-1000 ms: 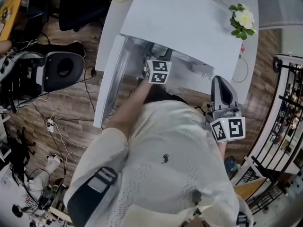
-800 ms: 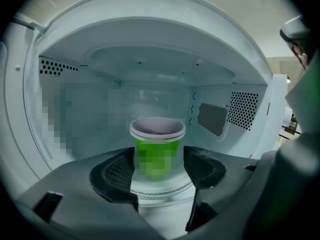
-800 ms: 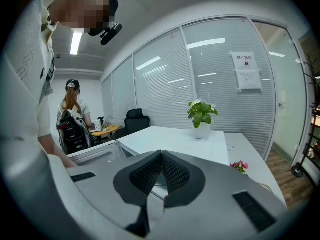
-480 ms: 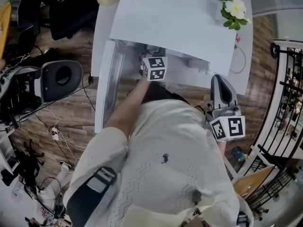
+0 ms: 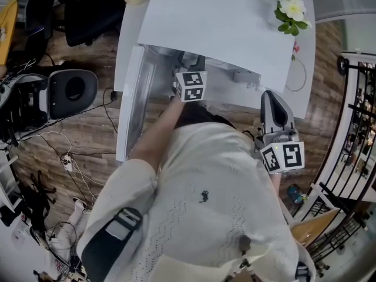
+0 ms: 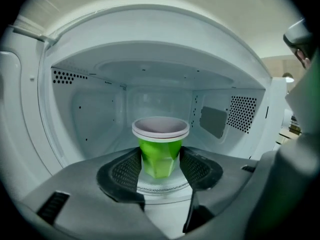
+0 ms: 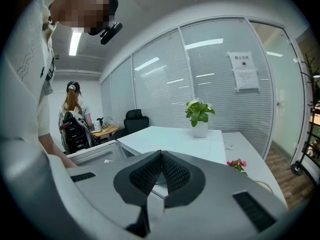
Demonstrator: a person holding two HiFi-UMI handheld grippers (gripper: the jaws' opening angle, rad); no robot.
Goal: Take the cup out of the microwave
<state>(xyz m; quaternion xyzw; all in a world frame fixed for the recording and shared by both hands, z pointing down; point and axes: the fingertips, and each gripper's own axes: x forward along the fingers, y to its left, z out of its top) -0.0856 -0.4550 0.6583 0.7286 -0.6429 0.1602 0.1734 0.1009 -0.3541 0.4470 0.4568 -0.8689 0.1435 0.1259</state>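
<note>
Left gripper view: my left tongs [image 6: 160, 160], tipped slightly down inside the microwave [image 6: 90, 114], are closing on the upright green cup [image 6: 160, 148] between their pads, which looks like light, stiff, probably slick plastic, so I'd squeeze gently on its faceted body below the rim, while my right tongs [image 7: 161, 171], empty, sit pinched together by my side.

The left gripper [image 6: 160, 168] fingers are closing about the green cup [image 6: 160, 154], perhaps already touching.
</note>
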